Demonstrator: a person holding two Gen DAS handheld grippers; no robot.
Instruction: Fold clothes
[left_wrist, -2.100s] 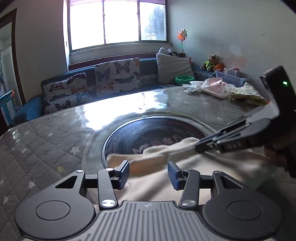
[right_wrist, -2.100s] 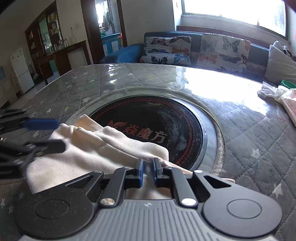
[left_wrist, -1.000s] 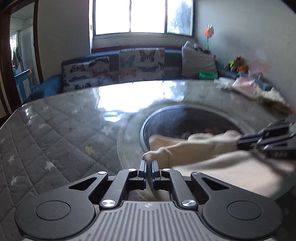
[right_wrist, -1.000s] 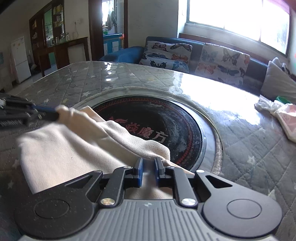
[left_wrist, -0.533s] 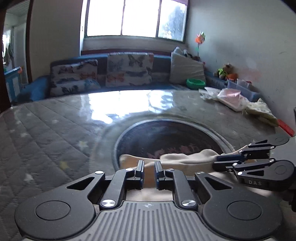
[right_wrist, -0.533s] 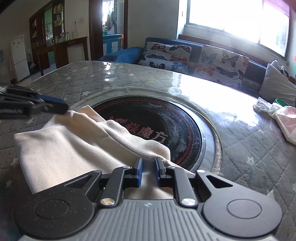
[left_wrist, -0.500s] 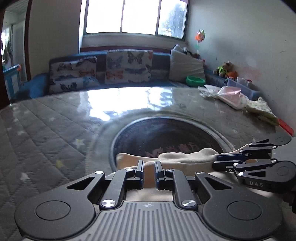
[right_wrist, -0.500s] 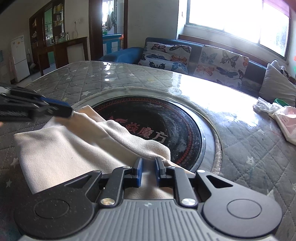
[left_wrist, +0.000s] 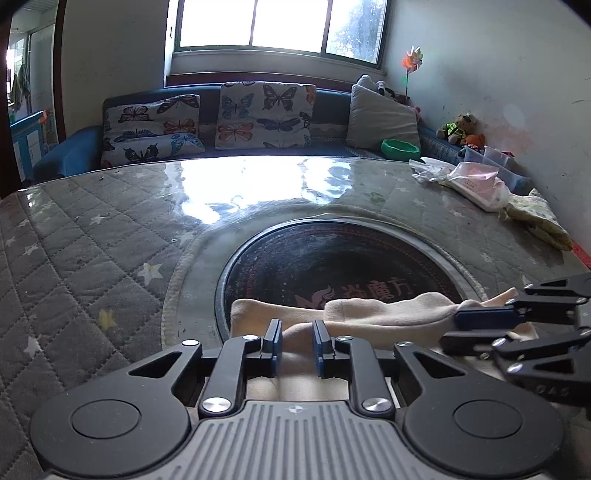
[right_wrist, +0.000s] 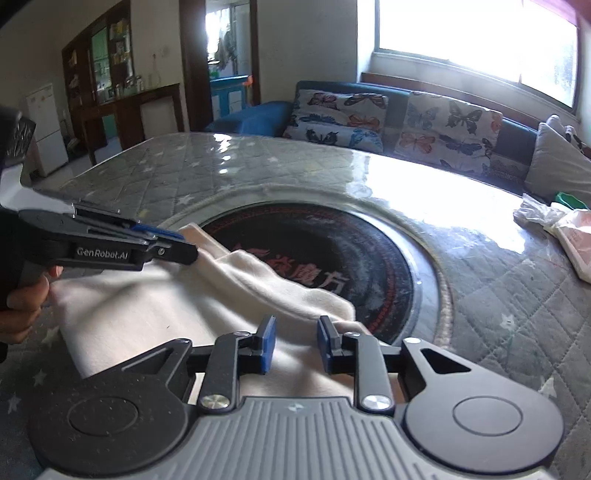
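So, cream garment (right_wrist: 155, 310) spread low across the right wrist view, partly folded over, far edge draped onto the black round inset (right_wrist: 332, 251) with red lettering in the middle of the quilted grey table (right_wrist: 517, 295)

Right gripper (right_wrist: 293, 343) at bottom centre of its own view, jaws opening, a modest gap between the blue pads, cloth sitting under and between them but pads not pressing on it

Left gripper (left_wrist: 295, 341) bottom centre of the left wrist view, also opening, narrower gap, a ridge of the cream fabric poking up between the fingers, not pinched as far as can be told

Same left gripper seen from the side at the left edge of the right wrist view (right_wrist: 184, 247), tips right at the far left corner of the garment, a hand (right_wrist: 22, 302) wrapped round its handle at lower left

Other gripper poking in from the right edge of the left wrist view (left_wrist: 480, 328), tips against the cloth's right end

Upper half of both frames: blue sofa (left_wrist: 77, 155) with butterfly cushions (left_wrist: 262, 114) under a bright window (left_wrist: 277, 24), green bowl (left_wrist: 400, 147) and a heap of clothes and bags (left_wrist: 480, 181) at the right side of the table
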